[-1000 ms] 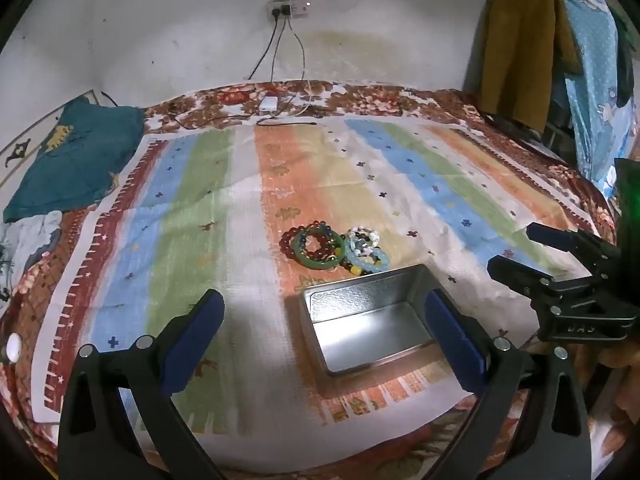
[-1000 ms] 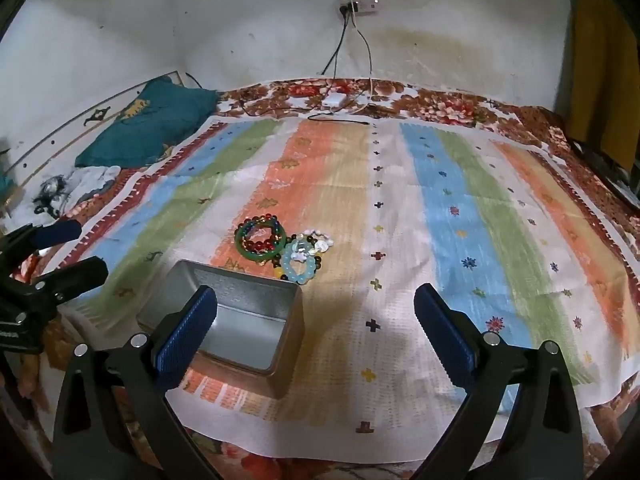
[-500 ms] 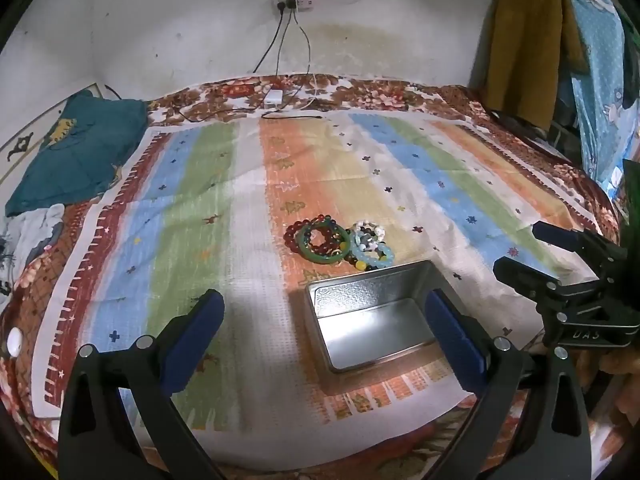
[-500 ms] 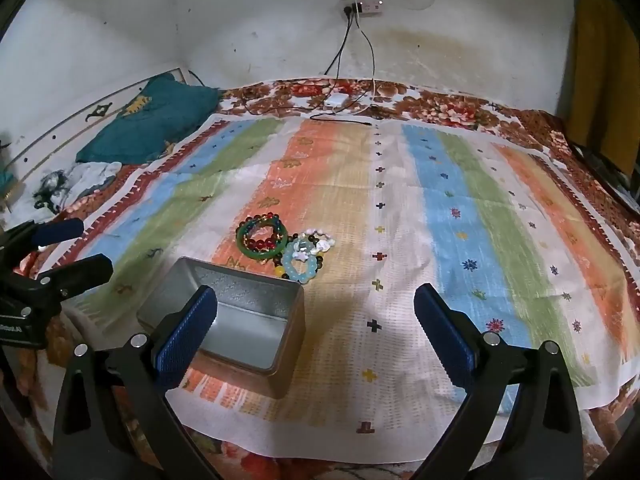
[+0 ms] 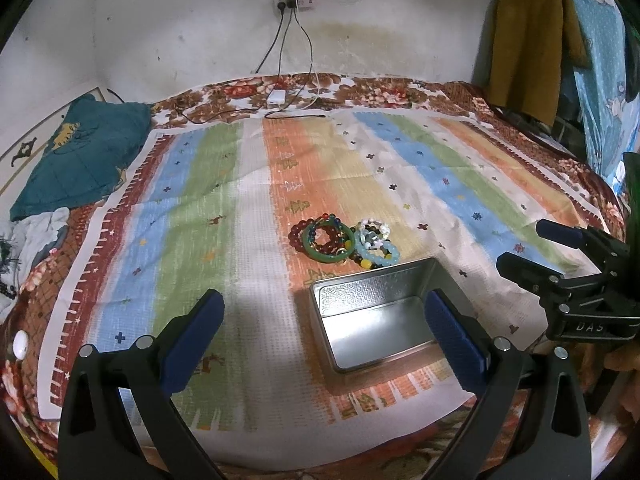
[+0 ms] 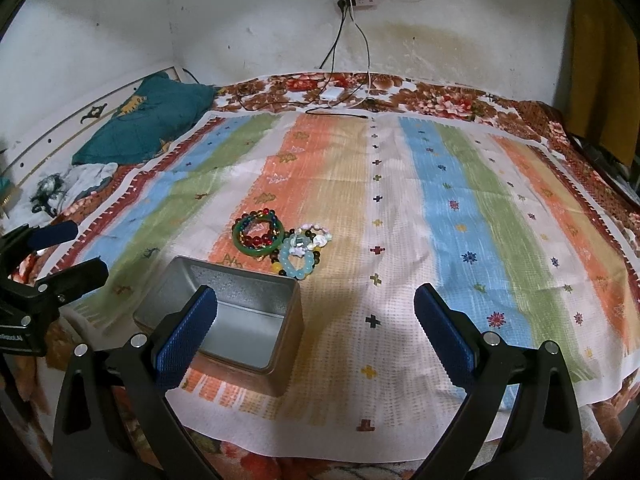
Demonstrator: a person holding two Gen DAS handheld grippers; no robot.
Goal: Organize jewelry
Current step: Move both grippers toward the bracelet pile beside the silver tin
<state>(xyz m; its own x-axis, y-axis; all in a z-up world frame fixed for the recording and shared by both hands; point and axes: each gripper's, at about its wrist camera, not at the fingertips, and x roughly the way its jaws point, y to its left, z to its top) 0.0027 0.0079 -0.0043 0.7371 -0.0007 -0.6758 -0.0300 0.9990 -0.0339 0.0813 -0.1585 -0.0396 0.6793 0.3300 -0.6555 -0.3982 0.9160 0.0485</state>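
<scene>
Striped cloth (image 5: 224, 208) was spread over a floral bedspread (image 5: 380, 92), and on it, near the middle, the bracelets (image 5: 344, 242) were heaped: a green bangle (image 5: 329, 245) laid over red beads (image 5: 298, 232), a pale blue bead ring (image 5: 379, 254) just beside it, a white string (image 5: 374, 226) behind that; the pieces were touching or overlapping. An open tin (image 5: 380, 312) was set just in front of the heap, its inside bare metal; nothing was seen between tin and bracelets. A teal pillow (image 5: 80, 160) was lying at the far left corner, a white charger (image 5: 277, 96) with cables at the head of the bed, a socket strip (image 5: 296, 0) on the wall above; mustard cloth (image 5: 528, 40) was hung at the right.

The left gripper (image 5: 320, 332) was held released, jaws spread wide, nothing gripped; its right finger (image 5: 452, 336) was overlapping the tin's right wall in the left view, though contact could not be told. The right gripper (image 6: 316, 328) was likewise spread and empty; its left finger (image 6: 188, 332) was covering the tin's (image 6: 288, 320) near corner.

From the left view the right gripper (image 5: 552, 256) was seen from the side, well right of the tin; from the right view the left gripper (image 6: 60, 252) was seen at the left edge. Only the right view showed the tin's outer side wall and crumpled laundry (image 6: 84, 180) beside the pillow (image 6: 144, 120); only the left showed a blue patterned sheet (image 5: 600, 60) hanging at the far right.
</scene>
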